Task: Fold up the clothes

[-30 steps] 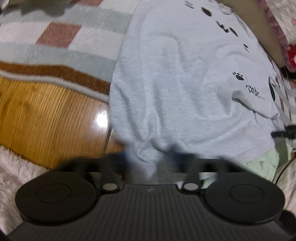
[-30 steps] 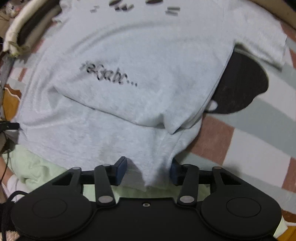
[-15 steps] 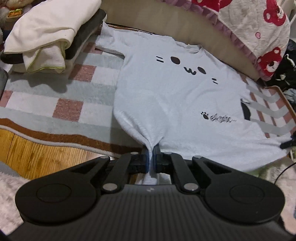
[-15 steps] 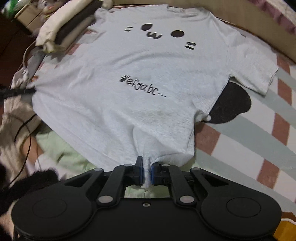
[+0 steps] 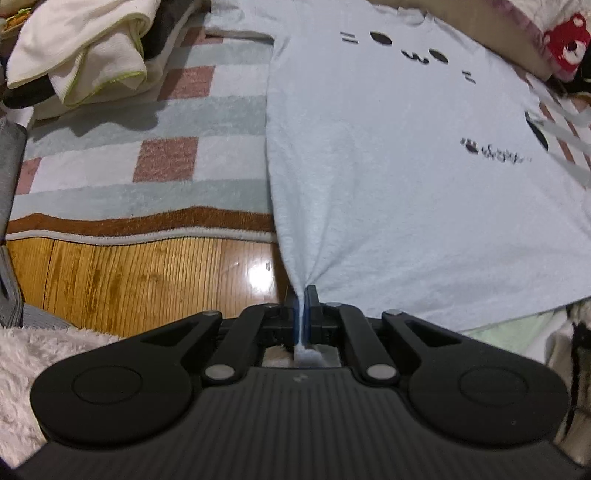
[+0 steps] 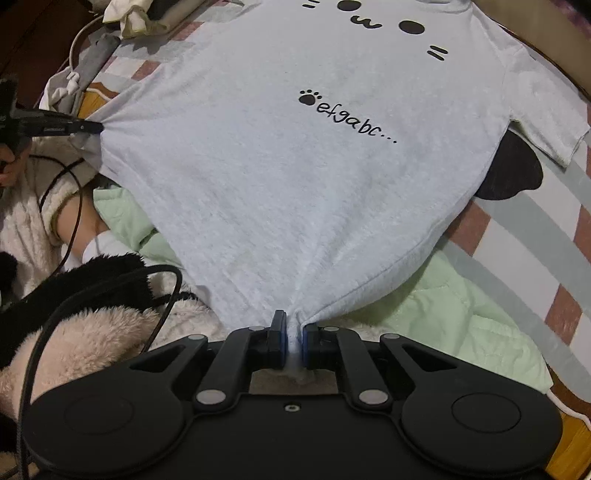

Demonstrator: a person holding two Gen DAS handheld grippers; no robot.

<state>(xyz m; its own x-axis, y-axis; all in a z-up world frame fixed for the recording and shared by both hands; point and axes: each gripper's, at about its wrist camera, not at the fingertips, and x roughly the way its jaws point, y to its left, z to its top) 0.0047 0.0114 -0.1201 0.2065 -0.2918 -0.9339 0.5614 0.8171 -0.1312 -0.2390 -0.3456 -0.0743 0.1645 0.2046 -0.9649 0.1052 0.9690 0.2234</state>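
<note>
Left wrist view: the left gripper [image 5: 303, 310] has its jaws clenched on a bunched corner of the T-shirt [image 5: 406, 166] hem, with a tuft of cloth poking out behind the pads. The pale shirt lies printed side up on the checked rug [image 5: 147, 162], its near hem lifted off the rug's edge above the wooden floor [image 5: 147, 277]. Its long axis runs away from the camera, hem near, collar and cat face far, toward the bed edge [image 5: 480, 33]. A pile of folded clothes [image 5: 81, 55] sits on the rug, well apart to the left.

Right wrist view: the right gripper [image 6: 293, 339] likewise has its jaws grasping the other hem corner, the fabric fanning out taut from the pinch. The left gripper shows at the far left edge, pulling its corner. One short sleeve lies flat at the right, over a black patch on the rug.

By my reading, the step in hand is the lift of the hem for the first fold. The next move calls for carrying both corners forward together, level and evenly spaced, toward the collar.
</note>
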